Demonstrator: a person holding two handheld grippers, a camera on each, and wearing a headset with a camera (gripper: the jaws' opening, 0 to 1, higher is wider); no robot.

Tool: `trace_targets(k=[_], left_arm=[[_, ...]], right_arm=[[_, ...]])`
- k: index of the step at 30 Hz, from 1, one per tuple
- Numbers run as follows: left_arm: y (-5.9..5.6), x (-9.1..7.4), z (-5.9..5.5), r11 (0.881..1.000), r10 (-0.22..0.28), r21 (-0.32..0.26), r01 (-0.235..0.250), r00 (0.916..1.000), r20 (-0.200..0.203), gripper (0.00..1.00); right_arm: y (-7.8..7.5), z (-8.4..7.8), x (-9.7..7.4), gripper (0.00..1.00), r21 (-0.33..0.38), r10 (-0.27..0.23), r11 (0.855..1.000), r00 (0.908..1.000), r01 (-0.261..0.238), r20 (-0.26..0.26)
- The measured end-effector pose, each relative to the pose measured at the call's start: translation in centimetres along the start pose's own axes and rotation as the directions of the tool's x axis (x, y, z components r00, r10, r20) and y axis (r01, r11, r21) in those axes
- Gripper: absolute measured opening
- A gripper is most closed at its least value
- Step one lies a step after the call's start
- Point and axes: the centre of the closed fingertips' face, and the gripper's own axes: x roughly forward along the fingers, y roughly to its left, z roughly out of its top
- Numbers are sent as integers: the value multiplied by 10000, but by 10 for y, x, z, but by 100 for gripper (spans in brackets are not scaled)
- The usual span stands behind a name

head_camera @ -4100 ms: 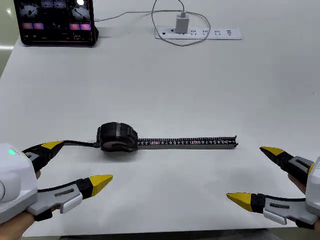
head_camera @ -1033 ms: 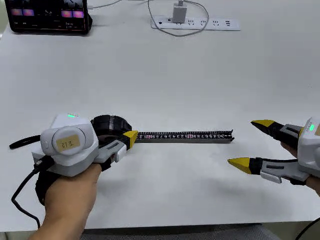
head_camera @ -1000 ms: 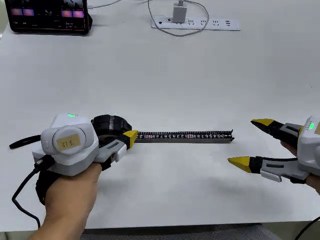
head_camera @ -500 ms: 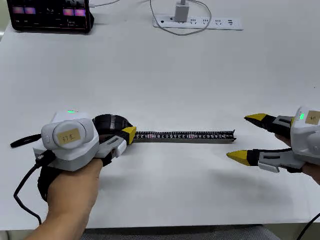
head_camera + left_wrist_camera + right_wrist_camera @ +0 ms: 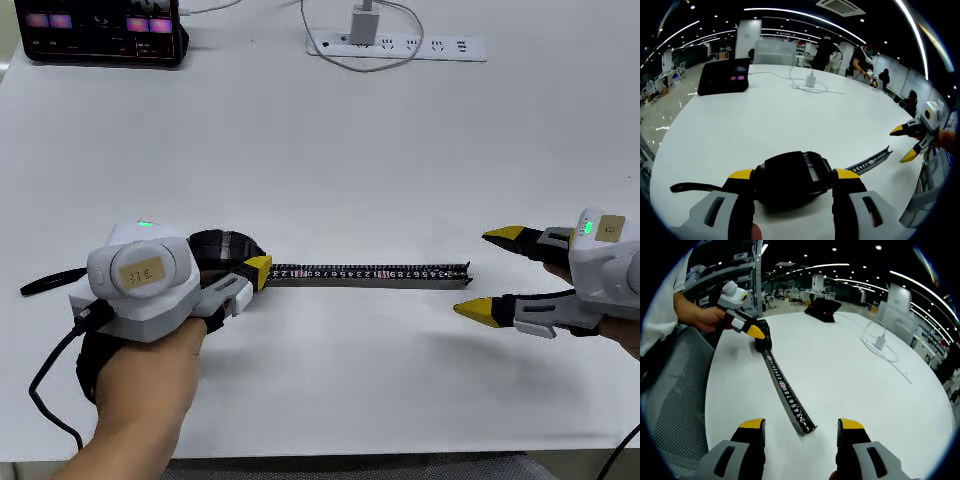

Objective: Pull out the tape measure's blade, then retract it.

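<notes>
Head view: the left tool point(image 5: 245, 268) gripped the tape measure case point(image 5: 224, 248) at the near left of the white counter point(image 5: 330, 150), one yellow jaw tip lying against the front of the case where the blade point(image 5: 370, 273) emerged. The blade lay flat on the counter, running rightward to its end hook point(image 5: 467, 270). The right tool point(image 5: 484, 272) was wide open and held nothing, its mouth facing the hook, close to it but apparently not touching. A dark screen device point(image 5: 100, 30) and a power strip point(image 5: 400, 45) stood well apart at the far edge. Left gripper view: the two jaws pressed the opposite flanks of the case point(image 5: 792, 177), a black strap point(image 5: 695, 188) trailed to the left, and the blade point(image 5: 870, 161) ran off toward the right tool point(image 5: 901, 145). Right gripper view: the jaws stood apart and empty, the hook point(image 5: 807, 429) lay just ahead of the gap between them, and the blade point(image 5: 785, 390) led back to the case point(image 5: 763, 339) in the left tool point(image 5: 755, 331). Judged from these views, the pull-out was done, at least in part, and the retraction remained; whether the right tool was to draw the blade farther or guide it home could not be told. The only enclosure present was the case itself, presumably housing the unextended blade.
</notes>
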Motion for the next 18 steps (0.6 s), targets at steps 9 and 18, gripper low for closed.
trace_targets(k=[9, 18], left_arm=[[0, 0, 0, 10000, -10, -2, 10, 10000, -56, 58], [0, 0, 0, 10000, -34, 24, 34, 10000, -91, 58]], right_arm=[[-1, -8, 8, 48, -754, 711, 9942, 9943, -771, -799], [-5, -17, 15, 40, -1562, 1258, 9760, 9787, -1514, -1625]])
